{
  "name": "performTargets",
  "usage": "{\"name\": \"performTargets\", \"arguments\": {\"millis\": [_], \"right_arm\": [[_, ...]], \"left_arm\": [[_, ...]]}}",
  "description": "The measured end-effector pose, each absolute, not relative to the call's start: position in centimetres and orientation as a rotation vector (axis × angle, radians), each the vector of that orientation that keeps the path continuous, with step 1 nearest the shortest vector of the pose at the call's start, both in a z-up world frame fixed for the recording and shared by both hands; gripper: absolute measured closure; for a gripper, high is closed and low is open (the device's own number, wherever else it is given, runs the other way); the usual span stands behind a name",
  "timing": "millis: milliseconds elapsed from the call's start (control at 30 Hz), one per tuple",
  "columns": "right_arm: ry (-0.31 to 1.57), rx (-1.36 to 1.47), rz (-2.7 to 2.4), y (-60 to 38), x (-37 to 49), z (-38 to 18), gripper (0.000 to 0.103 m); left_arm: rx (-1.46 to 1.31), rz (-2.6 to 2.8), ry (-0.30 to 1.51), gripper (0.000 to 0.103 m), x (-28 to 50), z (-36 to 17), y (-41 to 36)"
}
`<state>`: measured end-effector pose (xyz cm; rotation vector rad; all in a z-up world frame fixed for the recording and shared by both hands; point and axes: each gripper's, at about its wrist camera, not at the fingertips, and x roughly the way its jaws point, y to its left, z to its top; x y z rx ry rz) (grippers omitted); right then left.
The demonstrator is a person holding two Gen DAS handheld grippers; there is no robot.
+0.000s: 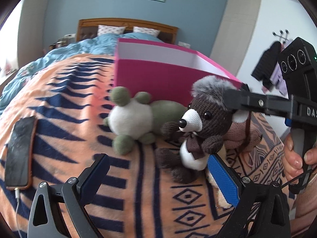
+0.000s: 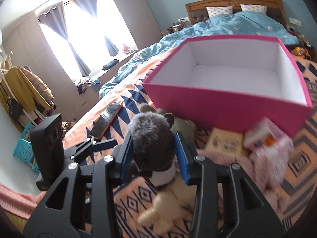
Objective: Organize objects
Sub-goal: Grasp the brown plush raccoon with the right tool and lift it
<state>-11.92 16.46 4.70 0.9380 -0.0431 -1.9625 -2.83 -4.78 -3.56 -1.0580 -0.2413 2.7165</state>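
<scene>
Right gripper (image 2: 153, 156) has its blue-padded jaws closed down on the head of the brown knitted teddy bear with grey fluffy hair and a ribbon bow (image 1: 200, 125); pads look pressed into both sides of the head, so it is gripped, not yet lifted clear. Bear sits upright on the orange blanket with navy geometric pattern (image 1: 65, 103), just in front of the open pink cardboard box with white inside (image 2: 227, 99), near its front wall. Box looks empty inside. Step in hand, as I judge it: grasp of the bear for putting away; next move calls for raising it above the box rim and carrying it over the opening before release. Left gripper (image 1: 156, 176) points down at the blanket in front of the box, jaws wide apart, holding nothing, bear's legs near its right pad. Green and white plush toy (image 1: 136, 117) lies touching the box front, beside the bear. Cream plush (image 2: 168, 200), a tan flat card box (image 2: 225, 142) and a blurred white-pink package (image 2: 267, 138) lie in front of the box too. Black phone in brown case (image 1: 19, 150) lies well apart from the box. A hand (image 1: 295, 154) grips the right handle.
</scene>
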Motion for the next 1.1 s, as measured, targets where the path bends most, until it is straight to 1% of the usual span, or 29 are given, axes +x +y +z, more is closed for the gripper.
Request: {"name": "performTargets", "arguments": {"millis": [33, 100, 200, 267, 300, 367, 433, 467, 500, 567, 800, 867, 1000, 1100], "right_arm": [[-0.042, 0.941, -1.973, 17.1, -11.7, 4.5, 0.061], [-0.054, 0.948, -1.982, 18.1, -11.4, 4.3, 0.067], [-0.073, 0.974, -1.993, 19.4, -11.3, 3.8, 0.068], [-0.066, 1.000, -1.998, 19.8, -11.3, 3.5, 0.068], [-0.057, 1.003, -2.001, 19.8, -11.3, 3.6, 0.068], [-0.022, 0.970, -2.025, 19.4, -10.7, 4.2, 0.068], [0.009, 0.923, -2.034, 18.8, -10.2, 5.2, 0.059], [0.030, 0.895, -2.047, 18.5, -10.0, 5.7, 0.045], [0.062, 0.861, -2.060, 17.9, -9.6, 6.1, 0.034], [0.145, 0.815, -2.068, 16.5, -9.1, 6.6, 0.029], [0.472, 0.797, -2.030, 10.9, -8.4, 4.8, 0.029], [0.539, 0.784, -2.034, 10.5, -8.1, 4.0, 0.032], [0.451, 0.810, -2.042, 12.0, -9.0, 3.8, 0.037], [0.322, 0.853, -2.043, 13.6, -9.6, 3.7, 0.040]], "left_arm": [[-1.066, 2.702, -0.224, 0.002, -3.1, -3.7, -4.2], [-1.079, 2.680, -0.206, 0.002, -3.5, -4.0, -3.4], [-1.096, 2.648, -0.201, 0.005, -4.0, -4.4, -2.7], [-1.104, 2.632, -0.207, 0.013, -4.3, -4.6, -2.5], [-1.109, 2.622, -0.215, 0.016, -4.5, -4.7, -2.5], [-1.113, 2.605, -0.226, 0.027, -4.7, -4.9, -2.4], [-1.101, 2.598, -0.223, 0.030, -4.8, -4.8, -2.0], [-1.094, 2.606, -0.210, 0.032, -4.8, -4.7, -1.9], [-1.088, 2.608, -0.201, 0.033, -4.7, -4.5, -1.9], [-1.087, 2.607, -0.194, 0.034, -4.8, -4.4, -1.7], [-1.093, 2.614, -0.188, 0.034, -4.5, -4.3, -1.7], [-1.097, 2.615, -0.186, 0.034, -4.4, -4.3, -1.8], [-1.107, 2.610, -0.196, 0.034, -4.0, -4.4, -2.0], [-1.119, 2.597, -0.202, 0.033, -3.7, -4.4, -2.3]]}}
